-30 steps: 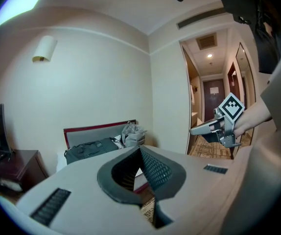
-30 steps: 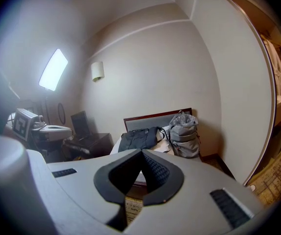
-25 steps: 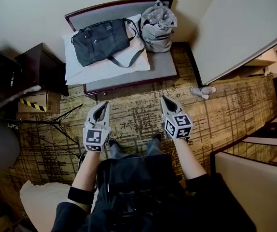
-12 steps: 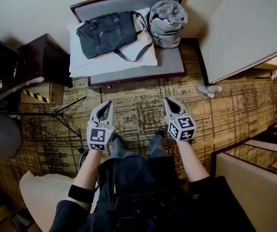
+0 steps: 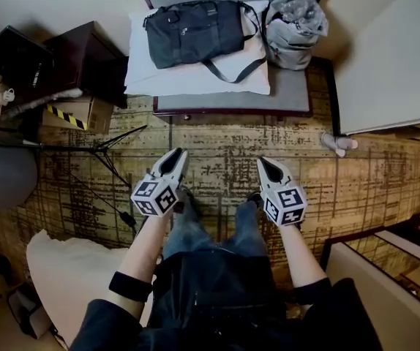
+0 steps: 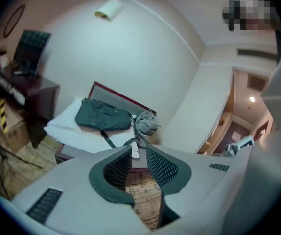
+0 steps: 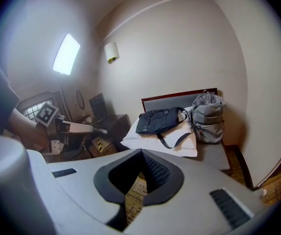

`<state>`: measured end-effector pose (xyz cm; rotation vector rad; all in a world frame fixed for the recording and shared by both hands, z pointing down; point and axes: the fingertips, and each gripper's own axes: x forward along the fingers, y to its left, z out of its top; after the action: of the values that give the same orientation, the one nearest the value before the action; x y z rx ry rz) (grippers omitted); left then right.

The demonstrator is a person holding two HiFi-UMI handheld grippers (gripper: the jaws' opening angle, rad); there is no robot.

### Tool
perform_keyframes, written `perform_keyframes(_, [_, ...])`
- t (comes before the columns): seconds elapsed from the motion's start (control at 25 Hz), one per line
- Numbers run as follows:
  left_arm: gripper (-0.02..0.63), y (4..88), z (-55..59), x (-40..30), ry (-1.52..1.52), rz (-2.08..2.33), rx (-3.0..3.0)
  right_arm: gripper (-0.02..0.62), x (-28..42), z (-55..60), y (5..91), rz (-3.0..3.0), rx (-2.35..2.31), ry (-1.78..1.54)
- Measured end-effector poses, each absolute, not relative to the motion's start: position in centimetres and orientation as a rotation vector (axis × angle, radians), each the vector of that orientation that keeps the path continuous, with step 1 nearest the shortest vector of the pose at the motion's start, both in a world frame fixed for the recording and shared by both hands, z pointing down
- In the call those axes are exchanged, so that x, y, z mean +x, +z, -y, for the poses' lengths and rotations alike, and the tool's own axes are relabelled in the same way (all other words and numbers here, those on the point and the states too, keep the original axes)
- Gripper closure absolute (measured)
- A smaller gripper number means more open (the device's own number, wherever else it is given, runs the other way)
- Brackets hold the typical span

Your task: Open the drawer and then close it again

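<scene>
Jaws on the left gripper (image 5: 176,155) stand slightly apart, having just been opening, with nothing between them; through the gap we see only carpet (image 5: 217,159). On the right gripper (image 5: 264,162) the jaws meet, empty. We note the drawer (image 5: 195,113) closed in the dark front rail of the bench (image 5: 294,93), beyond both grippers and untouched. A duffel bag (image 5: 195,31) and a backpack (image 5: 294,24) sit on top.

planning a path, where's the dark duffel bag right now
In the head view the dark duffel bag lies top centre on a white pillow on the bench, just left of the grey backpack.
</scene>
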<state>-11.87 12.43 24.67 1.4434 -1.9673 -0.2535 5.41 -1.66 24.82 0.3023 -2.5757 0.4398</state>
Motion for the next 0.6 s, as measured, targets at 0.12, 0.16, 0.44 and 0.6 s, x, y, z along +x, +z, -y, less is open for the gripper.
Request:
perform_keyframes(0.12, [0.469, 27.9, -13.1, -13.9, -0.449, 1.917, 1.315, 0.592, 3.3, 0.4, 27.3, 2.549, 0.234, 0.428])
perform_keyframes(0.16, [0.46, 29.2, -13.3, -14.6, -0.493, 1.907, 1.278, 0.592, 2.5, -0.1, 28.1, 2.543, 0.213, 0.426])
perform_keyframes(0.44, [0.408, 41.6, -14.2, -19.1, -0.682, 1.855, 1.077, 0.592, -4.5, -3.3, 36.6, 2.504, 0.043, 0.359])
perform_keyframes(0.6, [0.355, 49.8, -13.2, -21.1, -0.791, 1.806, 1.011, 0.592, -8.3, -5.0, 42.8, 2.49, -0.049, 0.311])
